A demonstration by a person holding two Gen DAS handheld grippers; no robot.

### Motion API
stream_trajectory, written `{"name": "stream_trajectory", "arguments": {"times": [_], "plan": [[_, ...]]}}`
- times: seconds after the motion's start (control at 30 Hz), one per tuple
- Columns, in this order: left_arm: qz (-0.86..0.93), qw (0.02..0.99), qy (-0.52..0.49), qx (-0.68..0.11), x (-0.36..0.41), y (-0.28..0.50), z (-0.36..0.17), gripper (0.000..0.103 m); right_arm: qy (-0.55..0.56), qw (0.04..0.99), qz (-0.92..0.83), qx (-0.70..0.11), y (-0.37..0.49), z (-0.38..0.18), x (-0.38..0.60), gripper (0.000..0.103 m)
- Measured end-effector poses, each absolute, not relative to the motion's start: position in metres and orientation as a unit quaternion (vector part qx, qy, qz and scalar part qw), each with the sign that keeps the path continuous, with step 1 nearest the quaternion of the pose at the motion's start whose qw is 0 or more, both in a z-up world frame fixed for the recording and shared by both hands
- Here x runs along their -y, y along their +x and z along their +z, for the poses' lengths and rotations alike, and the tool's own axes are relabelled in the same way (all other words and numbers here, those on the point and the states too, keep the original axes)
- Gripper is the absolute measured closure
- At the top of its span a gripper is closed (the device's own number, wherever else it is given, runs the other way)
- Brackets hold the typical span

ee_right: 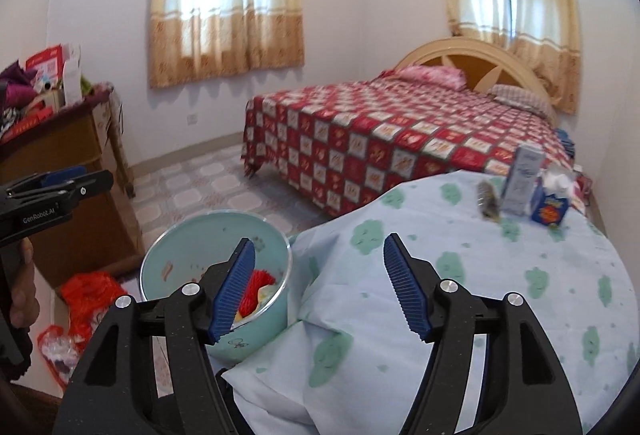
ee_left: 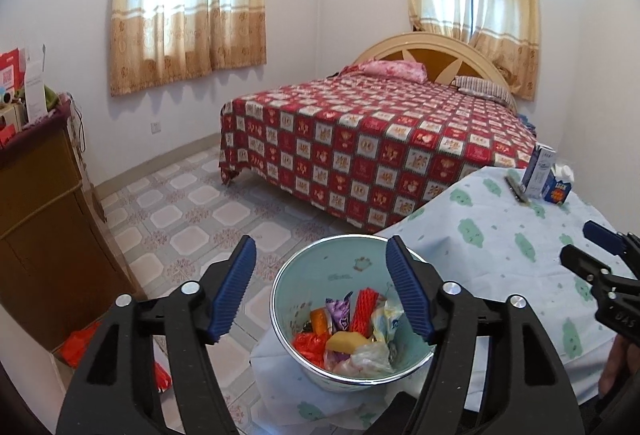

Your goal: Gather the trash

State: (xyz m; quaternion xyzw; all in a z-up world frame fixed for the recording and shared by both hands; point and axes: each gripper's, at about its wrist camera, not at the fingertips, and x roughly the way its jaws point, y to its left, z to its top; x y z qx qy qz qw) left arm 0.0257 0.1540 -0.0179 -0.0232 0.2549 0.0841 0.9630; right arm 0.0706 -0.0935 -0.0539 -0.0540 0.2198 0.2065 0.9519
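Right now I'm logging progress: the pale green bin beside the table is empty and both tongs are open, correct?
Not quite. The left wrist view shows the pale green bin already holds wrappers. The left tongs and right tongs are open.

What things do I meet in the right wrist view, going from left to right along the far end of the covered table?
Dark comb-like object → tall white carton → small blue box, all standing or lying on the green-patterned cloth.
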Motion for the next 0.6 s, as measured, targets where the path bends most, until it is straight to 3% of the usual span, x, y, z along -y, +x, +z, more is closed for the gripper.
{"name": "stream_trajectory", "arguments": {"times": [0.27, 0.6], "plan": [[0.082, 0.966, -0.012, -0.244, -0.144, 0.020, -0.011, 0.026, -0.045, 0.959, 0.195, -0.203, 0.061, -0.042, 0.109, 0.034], [0.075, 0.966, -0.013, -0.246, -0.143, 0.018, -0.013, 0.025, -0.043, 0.961, 0.191, -0.198, 0.053, -0.037, 0.113, 0.033]]}}
